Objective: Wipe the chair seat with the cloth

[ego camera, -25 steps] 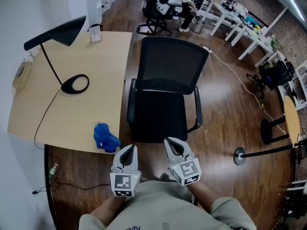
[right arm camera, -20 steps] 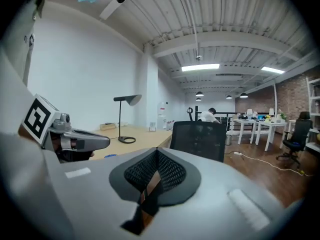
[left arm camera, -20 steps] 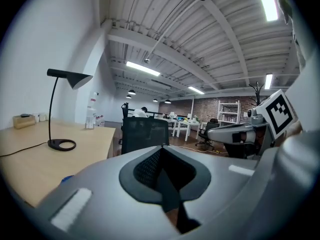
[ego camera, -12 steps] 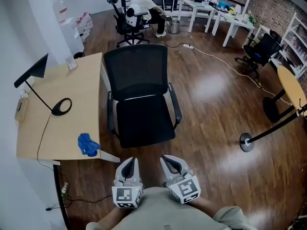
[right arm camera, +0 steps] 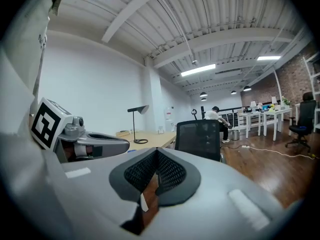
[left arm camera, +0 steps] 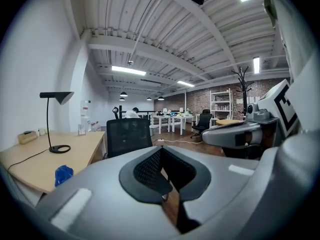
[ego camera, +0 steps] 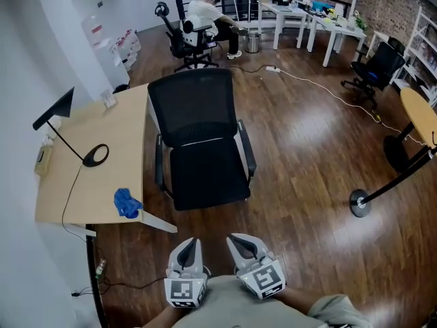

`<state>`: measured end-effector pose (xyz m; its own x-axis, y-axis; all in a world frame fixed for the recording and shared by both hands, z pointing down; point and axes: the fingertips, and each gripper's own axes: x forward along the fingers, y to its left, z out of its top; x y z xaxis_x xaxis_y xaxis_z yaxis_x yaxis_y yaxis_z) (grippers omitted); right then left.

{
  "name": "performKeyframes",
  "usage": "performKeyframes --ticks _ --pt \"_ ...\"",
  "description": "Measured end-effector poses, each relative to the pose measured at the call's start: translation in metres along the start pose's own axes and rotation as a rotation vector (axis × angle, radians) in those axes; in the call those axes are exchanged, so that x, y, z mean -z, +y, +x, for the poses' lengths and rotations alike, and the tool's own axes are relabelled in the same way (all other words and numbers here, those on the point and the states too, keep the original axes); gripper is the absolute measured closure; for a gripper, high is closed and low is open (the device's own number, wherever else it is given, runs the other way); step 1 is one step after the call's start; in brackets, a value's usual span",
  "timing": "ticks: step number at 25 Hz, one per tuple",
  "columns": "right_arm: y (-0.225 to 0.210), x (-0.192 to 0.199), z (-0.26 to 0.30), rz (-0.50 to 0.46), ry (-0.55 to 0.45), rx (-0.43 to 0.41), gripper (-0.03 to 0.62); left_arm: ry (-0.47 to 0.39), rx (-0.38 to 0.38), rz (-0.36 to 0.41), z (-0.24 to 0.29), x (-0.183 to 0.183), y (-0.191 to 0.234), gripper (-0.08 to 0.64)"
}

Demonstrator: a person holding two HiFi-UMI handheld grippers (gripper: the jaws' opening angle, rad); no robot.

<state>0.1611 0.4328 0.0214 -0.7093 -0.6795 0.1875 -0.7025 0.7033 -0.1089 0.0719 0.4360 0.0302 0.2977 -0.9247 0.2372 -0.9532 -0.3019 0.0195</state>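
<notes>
We hold both grippers low in front of us, close to our body and side by side, well apart from the chair (ego camera: 199,139). The left gripper (ego camera: 190,246) has its jaws together: its own view shows the dark pads meeting at the tips, with only floor showing through the small gap lower down and nothing between them. The right gripper (ego camera: 235,241) is closed the same way, its pads touching at the tips and holding nothing. Each gripper shows in the other's view, just beside it.

The cloth (ego camera: 127,203) is blue and lies crumpled on the desk (ego camera: 89,183), near the desk's front corner and close to the edge that faces the chair. We touch it with neither gripper. In the left gripper view it appears low on the left, on the desk top.

The chair is black, with a mesh back and armrests. It stands on the wooden floor (ego camera: 307,156) just beside the desk, with its seat (ego camera: 208,176) turned towards us. The seat is dark and bare.

A black lamp (ego camera: 68,125) stands farther back on the desk, its round base near the desk's middle and its cord running off towards the near edge.

At the far end of the room a person (ego camera: 208,11) sits on another chair near some white tables (ego camera: 307,19). A white cable (ego camera: 328,91) trails across the floor to the right of our chair.
</notes>
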Motion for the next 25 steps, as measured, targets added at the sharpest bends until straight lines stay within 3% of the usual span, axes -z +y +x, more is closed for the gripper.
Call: performKeyframes --ticks 25 --pt "0.043 -0.004 0.033 -0.011 0.048 0.119 0.592 -0.049 0.125 0.006 -0.013 -0.004 0.048 0.555"
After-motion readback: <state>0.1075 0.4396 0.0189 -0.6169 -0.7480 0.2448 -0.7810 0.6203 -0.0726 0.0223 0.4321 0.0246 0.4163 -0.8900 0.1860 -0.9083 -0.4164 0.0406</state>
